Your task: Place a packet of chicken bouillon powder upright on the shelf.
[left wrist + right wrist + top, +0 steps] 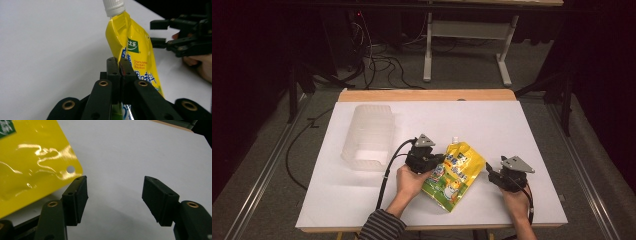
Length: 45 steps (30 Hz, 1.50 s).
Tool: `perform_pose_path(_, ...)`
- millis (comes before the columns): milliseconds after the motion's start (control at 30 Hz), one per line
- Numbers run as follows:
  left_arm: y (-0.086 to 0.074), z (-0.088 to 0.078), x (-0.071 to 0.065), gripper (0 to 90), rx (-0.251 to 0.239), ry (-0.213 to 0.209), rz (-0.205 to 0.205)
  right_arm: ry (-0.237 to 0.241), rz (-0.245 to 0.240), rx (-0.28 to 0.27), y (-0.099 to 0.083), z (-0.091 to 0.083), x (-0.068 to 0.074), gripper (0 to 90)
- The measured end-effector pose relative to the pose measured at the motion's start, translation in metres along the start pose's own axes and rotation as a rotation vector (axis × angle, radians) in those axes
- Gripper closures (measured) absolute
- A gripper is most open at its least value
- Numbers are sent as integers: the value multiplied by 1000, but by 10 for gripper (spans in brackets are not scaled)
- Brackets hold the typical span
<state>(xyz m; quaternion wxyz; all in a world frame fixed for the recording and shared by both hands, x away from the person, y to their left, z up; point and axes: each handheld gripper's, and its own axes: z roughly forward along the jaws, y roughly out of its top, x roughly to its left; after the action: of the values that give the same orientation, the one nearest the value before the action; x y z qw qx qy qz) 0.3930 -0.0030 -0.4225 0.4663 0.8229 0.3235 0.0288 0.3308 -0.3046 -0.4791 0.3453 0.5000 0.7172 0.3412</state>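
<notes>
A: Entry, left tool (120, 65) first. Jaws are pressed together on the left edge of the yellow pouch (453, 175); in the left gripper view the film is pinched flat between the two black pads, nothing else in the grip.

B: Right tool (115, 197)?

A: Jaws stand wide apart, nothing between them. In its own view the pouch's bottom corner, the one with the punched hole, lies just beside the left jaw, at about ten o'clock from the gap, not inside it.

B: Pouch position on the table (512, 125)?

A: High view: near the front edge, a little right of centre, between the two hands. White cap (455, 140) points to about twelve o'clock, the sealed bottom toward six. Long axis runs roughly twelve-thirty to six-thirty. The pinched side looks raised off the table; how much still rests on it I cannot tell.

B: Which hand is nearer?

A: Left, being already on it. The right tool sits at about three o'clock from the pouch, near but apart.

B: Anything else out there?

A: A clear plastic bin (368, 136) at about ten o'clock from the left tool, well apart from the pouch, open side up as far as I can judge.

B: Judgement on the next move?

A: Probably a carry toward the bin at ten o'clock. The grip is on one edge only, so the pouch may swing.
</notes>
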Motion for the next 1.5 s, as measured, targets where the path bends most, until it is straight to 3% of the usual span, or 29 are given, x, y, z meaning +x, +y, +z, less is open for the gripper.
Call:
perform_pose_path(33,2,-9,0,888,-26,-16,-6,1,-1,3,0,0,0,378)
perform_pose_path(200,5,-25,3,891,-62,-25,-13,2,3,-14,0,-2,0,371)
perform_pose_path(400,19,-59,-2,892,-107,28,64,3,27,-28,-1,-3,-2,362)
perform_pose_path(433,19,-59,-2,892,-107,28,64,3,27,-28,-1,-3,-2,362)
perform_pose_path(733,35,-109,-4,893,-178,110,131,0,14,-26,-1,-2,-2,359)
perform_pose_path(833,38,-126,0,893,-214,133,127,3,13,-26,-1,-2,-1,358)
perform_pose_path(1000,42,-139,8,893,-236,146,109,-1,17,-26,-1,-2,-2,355)
perform_pose_path(1167,46,-151,14,893,-262,187,116,-1,14,-25,-1,-2,-2,354)
perform_pose_path(1500,50,-171,38,893,-280,297,107,-2,16,-26,-1,-2,-1,349)
